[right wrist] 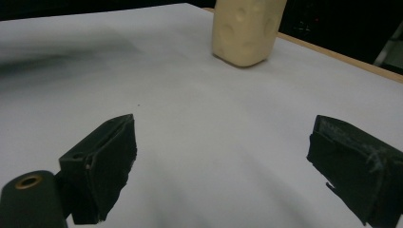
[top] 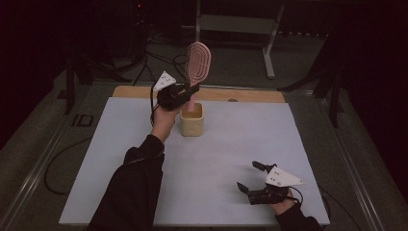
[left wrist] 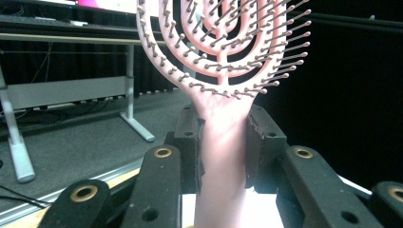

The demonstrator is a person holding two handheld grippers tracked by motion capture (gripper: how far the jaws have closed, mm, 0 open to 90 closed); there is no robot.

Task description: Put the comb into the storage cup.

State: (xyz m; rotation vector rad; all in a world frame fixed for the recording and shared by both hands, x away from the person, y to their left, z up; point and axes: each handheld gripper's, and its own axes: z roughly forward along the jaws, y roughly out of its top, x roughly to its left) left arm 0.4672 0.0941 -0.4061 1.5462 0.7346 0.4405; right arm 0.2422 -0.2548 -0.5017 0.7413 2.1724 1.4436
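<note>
A wooden table (top: 250,96) carries a white sheet (top: 216,154) covering nearly all of it, with a cream holder (top: 192,122) standing near the far edge, left of centre

A recording lab or test bench: a white-covered table (top: 211,183) set on a wooden board (top: 250,95), black curtains all around, loose cables (top: 62,159) on grey floor, and a metal desk frame (top: 269,53) beyond the fingers.

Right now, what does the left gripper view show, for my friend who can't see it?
A pink hairbrush stands upright, its handle clamped between the left tool's two black jaws, bristles fanning out above. Behind are a dark room and a grey metal frame.
</note>
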